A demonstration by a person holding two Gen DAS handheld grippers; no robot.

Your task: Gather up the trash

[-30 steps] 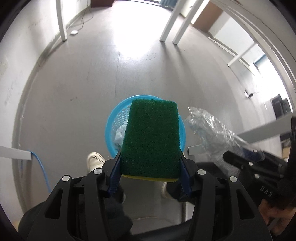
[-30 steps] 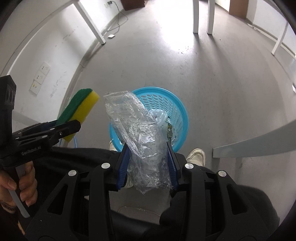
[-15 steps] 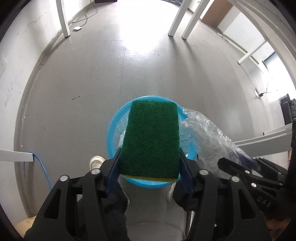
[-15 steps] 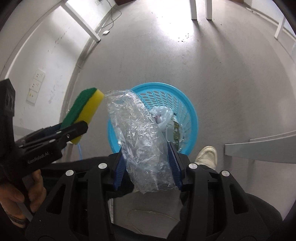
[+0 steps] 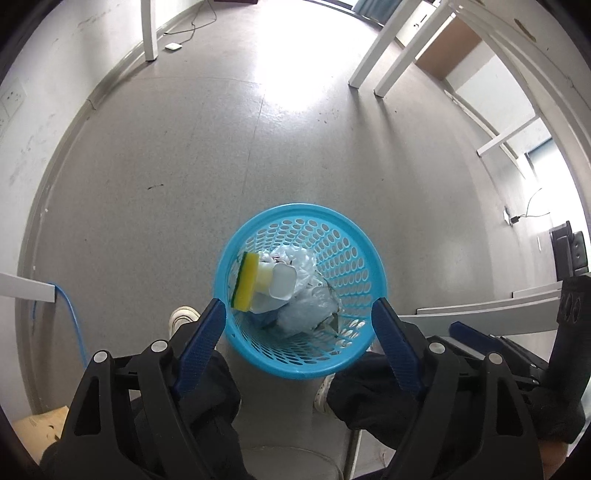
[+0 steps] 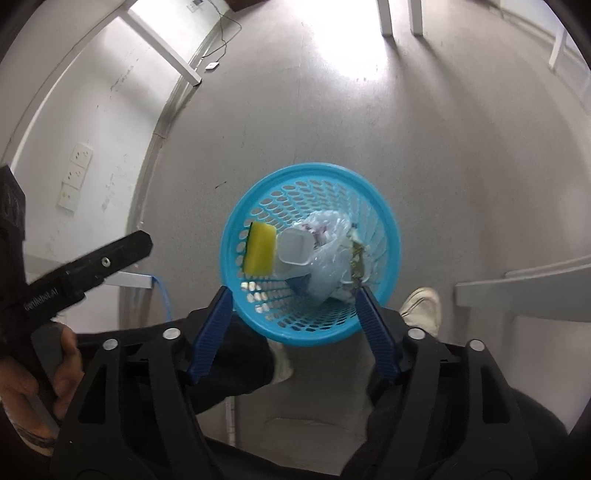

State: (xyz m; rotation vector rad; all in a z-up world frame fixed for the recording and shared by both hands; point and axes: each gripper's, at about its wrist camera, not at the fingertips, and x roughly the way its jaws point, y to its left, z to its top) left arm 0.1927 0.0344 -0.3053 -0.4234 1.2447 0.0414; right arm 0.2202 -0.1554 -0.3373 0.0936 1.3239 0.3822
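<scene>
A blue perforated waste basket [image 5: 364, 254] [image 6: 388, 218] stands on the grey floor below both grippers. Inside it lie a yellow and green sponge [image 5: 246, 282] [image 6: 261, 249], a white cup [image 5: 282, 282] [image 6: 294, 246] and a crumpled clear plastic bag [image 5: 306, 310] [image 6: 328, 266]. My left gripper [image 5: 298, 306] hangs over the basket, its jaws opening, with nothing between the blue pads. My right gripper [image 6: 293, 295] hangs over it too, jaws opening, nothing between them. The left gripper's black finger [image 6: 92, 264] shows at the left of the right wrist view, held by a hand [image 6: 55, 373].
The person's dark trousers and white shoes [image 5: 183, 317] [image 6: 421, 304] stand close behind the basket. White table legs [image 5: 149, 29] [image 6: 386, 16] rise further off, a wall with sockets [image 6: 75, 173] is at the left, and a blue cable [image 5: 70, 317] runs along it.
Both grippers have opened. The sponge left the left gripper and the plastic bag left the right one; both now lie in the basket. The basket looks nearer in the right wrist view.
</scene>
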